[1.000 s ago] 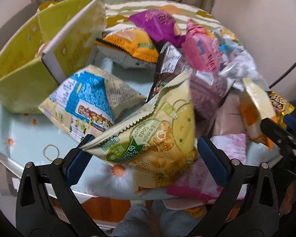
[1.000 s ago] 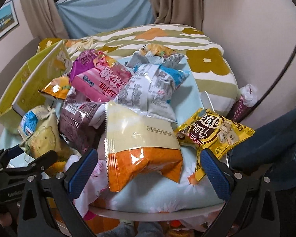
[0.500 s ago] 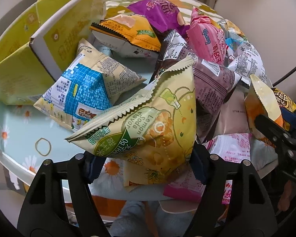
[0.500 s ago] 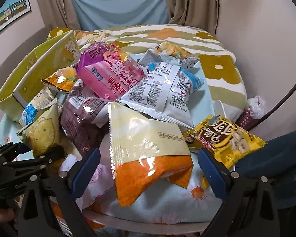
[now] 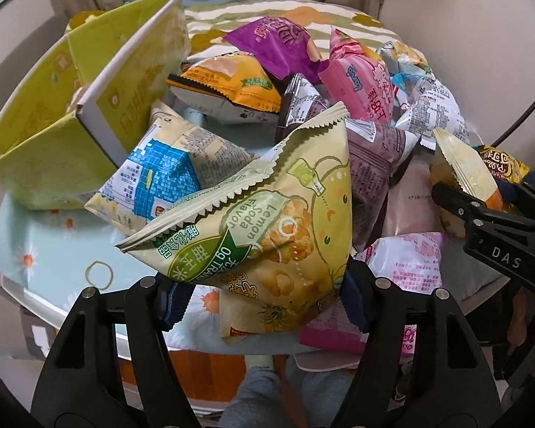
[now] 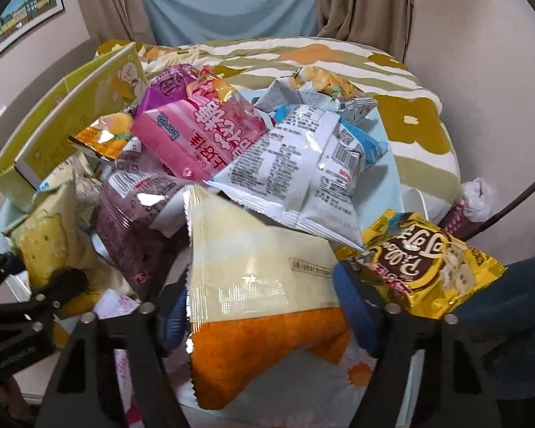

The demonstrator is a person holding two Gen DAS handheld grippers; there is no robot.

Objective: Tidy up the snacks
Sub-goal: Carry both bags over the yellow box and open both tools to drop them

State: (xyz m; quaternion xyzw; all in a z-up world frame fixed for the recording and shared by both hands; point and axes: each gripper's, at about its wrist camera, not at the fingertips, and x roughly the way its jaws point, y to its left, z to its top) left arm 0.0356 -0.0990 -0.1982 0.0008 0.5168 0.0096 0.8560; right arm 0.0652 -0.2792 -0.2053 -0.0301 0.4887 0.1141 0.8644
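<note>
Left wrist view: lemon soda snack bag [image 5: 267, 235] pinched between left tongs [image 5: 264, 301], jaws just closed on its lower corners, low centre of frame. Right wrist view: cream-and-orange bag [image 6: 260, 285] squeezed by right tongs [image 6: 267, 315], also just closing. Packed snack pile behind; yellow box [image 5: 53, 114] upper left; bare tabletop [image 5: 53, 249] lower left.
</note>
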